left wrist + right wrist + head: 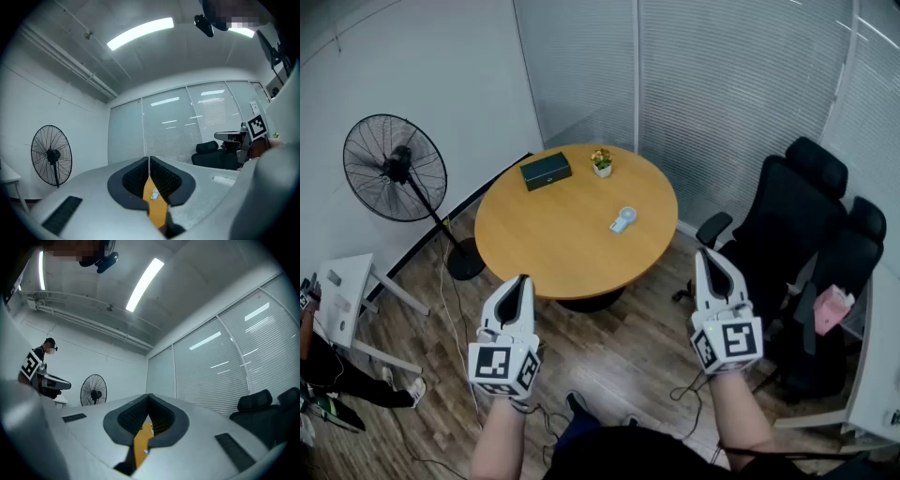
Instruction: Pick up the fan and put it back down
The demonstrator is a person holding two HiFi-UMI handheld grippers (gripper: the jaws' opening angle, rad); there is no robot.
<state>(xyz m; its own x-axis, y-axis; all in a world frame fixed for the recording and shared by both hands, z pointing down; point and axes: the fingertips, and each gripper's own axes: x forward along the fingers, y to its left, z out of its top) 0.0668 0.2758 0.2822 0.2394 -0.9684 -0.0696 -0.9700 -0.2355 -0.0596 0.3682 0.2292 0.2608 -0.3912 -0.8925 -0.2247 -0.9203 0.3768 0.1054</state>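
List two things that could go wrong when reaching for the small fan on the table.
The left gripper and right gripper are shut, short of the round table; reaching without opening could knock the small fan away. Loose cables on the floor near the pedestal fan could snag a foot.

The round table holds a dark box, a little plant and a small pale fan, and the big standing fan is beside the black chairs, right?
No: the head view shows the standing fan by the white wall, across the table from the black chairs.
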